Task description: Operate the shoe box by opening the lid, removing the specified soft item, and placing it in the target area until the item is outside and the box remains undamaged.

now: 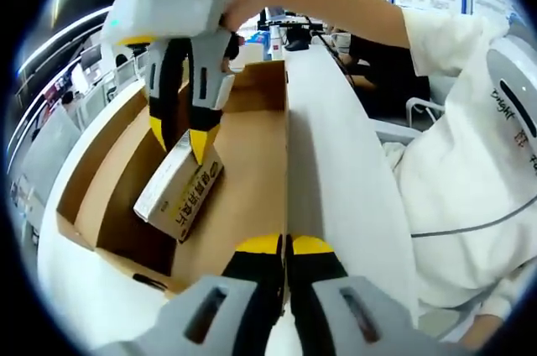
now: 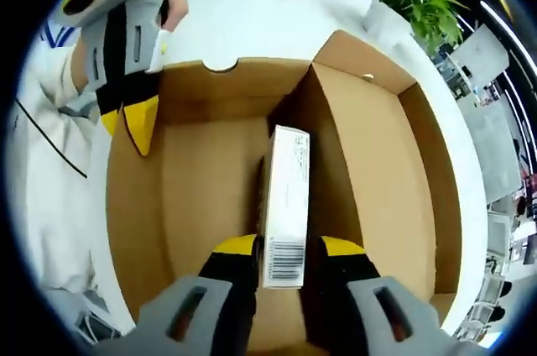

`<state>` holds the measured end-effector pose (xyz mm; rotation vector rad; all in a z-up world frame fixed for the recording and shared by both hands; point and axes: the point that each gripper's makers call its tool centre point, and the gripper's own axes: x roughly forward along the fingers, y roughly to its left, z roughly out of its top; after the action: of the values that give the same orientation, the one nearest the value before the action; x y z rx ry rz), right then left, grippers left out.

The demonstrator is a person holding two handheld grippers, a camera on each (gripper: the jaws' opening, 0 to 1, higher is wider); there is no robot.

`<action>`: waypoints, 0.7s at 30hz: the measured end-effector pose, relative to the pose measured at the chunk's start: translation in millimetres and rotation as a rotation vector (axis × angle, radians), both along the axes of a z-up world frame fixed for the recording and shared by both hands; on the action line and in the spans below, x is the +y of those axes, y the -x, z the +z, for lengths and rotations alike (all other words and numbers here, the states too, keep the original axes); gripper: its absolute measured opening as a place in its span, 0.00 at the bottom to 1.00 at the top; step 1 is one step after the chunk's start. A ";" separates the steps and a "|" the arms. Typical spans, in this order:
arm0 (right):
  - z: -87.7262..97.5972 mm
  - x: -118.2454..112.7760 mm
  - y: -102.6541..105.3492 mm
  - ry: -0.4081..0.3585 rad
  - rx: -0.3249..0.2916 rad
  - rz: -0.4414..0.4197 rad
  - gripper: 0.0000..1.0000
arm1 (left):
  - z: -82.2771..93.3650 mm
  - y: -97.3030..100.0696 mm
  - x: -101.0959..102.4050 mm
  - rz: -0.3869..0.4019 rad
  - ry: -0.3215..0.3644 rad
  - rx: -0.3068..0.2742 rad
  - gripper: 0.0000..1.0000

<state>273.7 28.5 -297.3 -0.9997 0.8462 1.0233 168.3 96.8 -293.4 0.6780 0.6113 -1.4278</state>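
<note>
Jaws of our left gripper (image 1: pixel 284 248) are squeezed together on the edge of the shoe box (image 1: pixel 252 154), holding its side. Farther in, our right gripper (image 2: pixel 289 253) reaches down into the open box and clamps the small packet (image 2: pixel 284 205) between its jaws. We see the packet tilted, inside the box. Behind it stretches the white table (image 2: pixel 252 12).
</note>
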 end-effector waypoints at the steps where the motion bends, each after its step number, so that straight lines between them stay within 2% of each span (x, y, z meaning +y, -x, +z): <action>1: -0.4 0.7 0.4 -0.002 0.007 -0.001 0.26 | 0.0 0.0 -0.1 0.000 0.000 0.000 0.01; 2: -1.3 4.7 2.2 -0.020 0.029 -0.007 0.26 | 0.0 0.1 -0.2 0.000 0.000 -0.001 0.01; 9: -3.9 1.0 1.6 -0.008 0.042 -0.009 0.27 | 0.1 0.4 -0.6 0.000 -0.001 -0.003 0.01; 18: -22.9 -4.0 2.6 0.041 0.092 -0.008 0.22 | 0.5 0.3 -0.6 0.000 0.000 -0.005 0.01; 20: -23.8 -2.5 10.3 0.023 0.146 -0.029 0.21 | 0.6 0.2 -0.7 0.000 0.000 -0.005 0.01; 21: -23.4 -3.0 8.8 0.018 0.144 -0.038 0.21 | 0.6 0.2 -0.7 0.001 0.000 -0.005 0.01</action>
<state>264.9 25.5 -320.6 -0.9292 0.9908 1.0662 168.0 96.2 -292.8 0.6814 0.6079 -1.4248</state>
